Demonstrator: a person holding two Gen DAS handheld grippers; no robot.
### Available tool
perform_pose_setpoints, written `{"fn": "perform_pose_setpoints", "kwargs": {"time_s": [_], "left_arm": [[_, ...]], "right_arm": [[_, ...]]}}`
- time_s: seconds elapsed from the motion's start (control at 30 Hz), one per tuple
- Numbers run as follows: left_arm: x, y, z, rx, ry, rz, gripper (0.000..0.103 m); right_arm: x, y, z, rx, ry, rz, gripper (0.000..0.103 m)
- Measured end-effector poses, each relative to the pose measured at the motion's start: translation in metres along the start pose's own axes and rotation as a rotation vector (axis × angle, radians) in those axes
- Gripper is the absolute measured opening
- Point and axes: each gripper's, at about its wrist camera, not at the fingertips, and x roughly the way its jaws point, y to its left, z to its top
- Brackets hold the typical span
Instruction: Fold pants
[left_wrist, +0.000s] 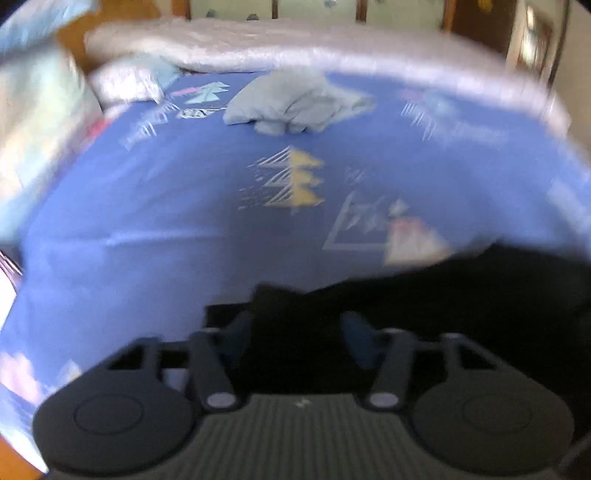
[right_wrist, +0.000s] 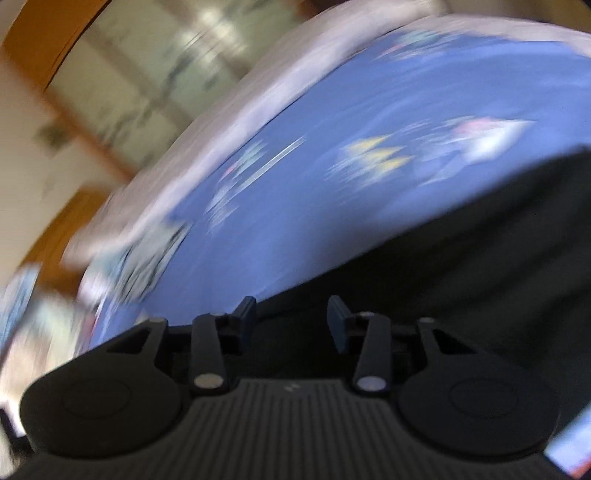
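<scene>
The black pants (left_wrist: 461, 295) lie on the blue patterned bedsheet (left_wrist: 184, 206) at the near right of the left wrist view. My left gripper (left_wrist: 297, 332) hovers over their near edge. Its fingers stand apart with dark cloth between them; the blue face of the right pad (left_wrist: 356, 334) shows bare, so I see no grip. In the tilted, blurred right wrist view the pants (right_wrist: 461, 258) fill the lower right. My right gripper (right_wrist: 292, 317) is open above them, and nothing is pinched between its pads.
A crumpled light blue garment (left_wrist: 295, 103) lies at the far middle of the bed. A pale quilt (left_wrist: 295, 48) runs along the far edge, and pillows (left_wrist: 129, 79) sit at the far left. Wooden furniture and a wall stand behind the bed.
</scene>
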Motion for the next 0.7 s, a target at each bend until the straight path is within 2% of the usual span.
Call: {"fn": "perform_pose_setpoints", "kwargs": {"time_s": [0.03, 0.07, 0.1, 0.13, 0.17, 0.27, 0.33, 0.4, 0.47, 0.5, 0.53, 0.57, 0.6, 0.67, 0.7], "left_arm": [[0.006, -0.003, -0.001, 0.017, 0.006, 0.027, 0.033], [0.005, 0.000, -0.003, 0.006, 0.003, 0.022, 0.033], [0.002, 0.004, -0.004, -0.021, -0.007, 0.009, 0.025], [0.001, 0.010, -0.004, -0.051, -0.013, -0.003, 0.006], [0.005, 0.013, -0.001, -0.077, -0.011, -0.009, 0.003], [0.008, 0.027, 0.000, -0.148, -0.013, -0.018, 0.003], [0.010, 0.030, 0.002, -0.162, -0.017, -0.011, 0.003], [0.007, 0.032, 0.001, -0.175, -0.027, -0.024, 0.003], [0.001, 0.036, 0.001, -0.214, -0.046, -0.078, 0.006], [-0.002, 0.039, 0.001, -0.240, -0.053, -0.123, 0.017], [-0.004, 0.042, 0.001, -0.258, -0.053, -0.172, 0.042], [-0.005, 0.042, 0.000, -0.263, -0.057, -0.207, 0.054], [-0.005, 0.039, 0.000, -0.249, -0.073, -0.215, 0.057], [0.001, 0.022, 0.000, -0.154, -0.059, -0.164, 0.014], [0.008, 0.014, 0.000, -0.117, -0.033, -0.121, 0.002]], "right_arm": [[0.016, 0.015, 0.001, -0.054, 0.040, 0.024, 0.051], [0.038, 0.038, 0.002, -0.143, 0.098, 0.058, 0.056], [0.057, 0.057, 0.002, -0.224, 0.143, 0.087, 0.057], [0.076, 0.073, 0.002, -0.299, 0.177, 0.105, 0.058], [0.098, 0.090, 0.001, -0.382, 0.214, 0.108, 0.058], [0.155, 0.125, -0.003, -0.567, 0.307, 0.110, 0.059], [0.181, 0.135, -0.008, -0.630, 0.361, 0.102, 0.059], [0.201, 0.142, -0.013, -0.665, 0.418, 0.129, 0.058], [0.209, 0.142, -0.017, -0.679, 0.464, 0.169, 0.056], [0.208, 0.140, -0.019, -0.687, 0.481, 0.181, 0.049], [0.200, 0.138, -0.026, -0.706, 0.477, 0.175, 0.026], [0.202, 0.140, -0.029, -0.733, 0.466, 0.149, 0.022], [0.201, 0.142, -0.032, -0.747, 0.446, 0.135, 0.021], [0.196, 0.147, -0.036, -0.751, 0.399, 0.121, 0.016], [0.193, 0.151, -0.034, -0.765, 0.353, 0.109, 0.016]]}}
